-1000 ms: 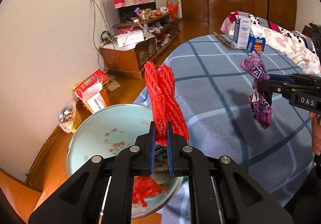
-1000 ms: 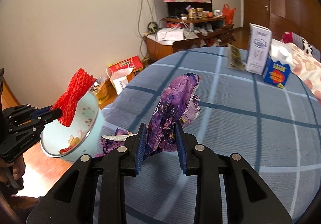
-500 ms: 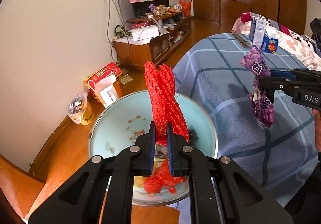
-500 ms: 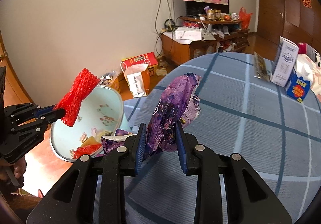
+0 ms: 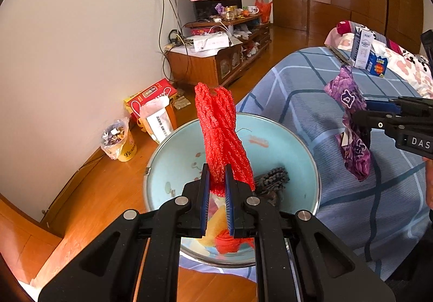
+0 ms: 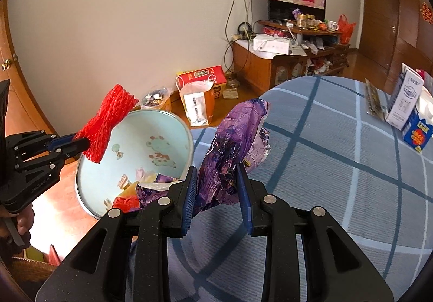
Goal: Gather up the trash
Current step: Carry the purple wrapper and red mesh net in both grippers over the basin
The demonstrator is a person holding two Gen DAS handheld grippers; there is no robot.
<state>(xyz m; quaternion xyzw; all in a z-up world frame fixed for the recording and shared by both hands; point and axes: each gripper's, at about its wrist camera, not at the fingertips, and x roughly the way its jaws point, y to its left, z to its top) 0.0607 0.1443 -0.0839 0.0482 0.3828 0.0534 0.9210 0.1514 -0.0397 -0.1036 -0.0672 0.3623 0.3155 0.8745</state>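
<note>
Red foam net (image 5: 220, 136) between left fingers (image 5: 203, 193); purple wrapper (image 6: 232, 150) between right fingers (image 6: 190, 193)

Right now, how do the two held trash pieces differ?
The red foam net is an open mesh sleeve, pinched tight in the left gripper, over the blue basin. The purple wrapper is crinkled glossy film, with wider-set jaws on the right gripper, over the bed. Both are held off any surface.
</note>
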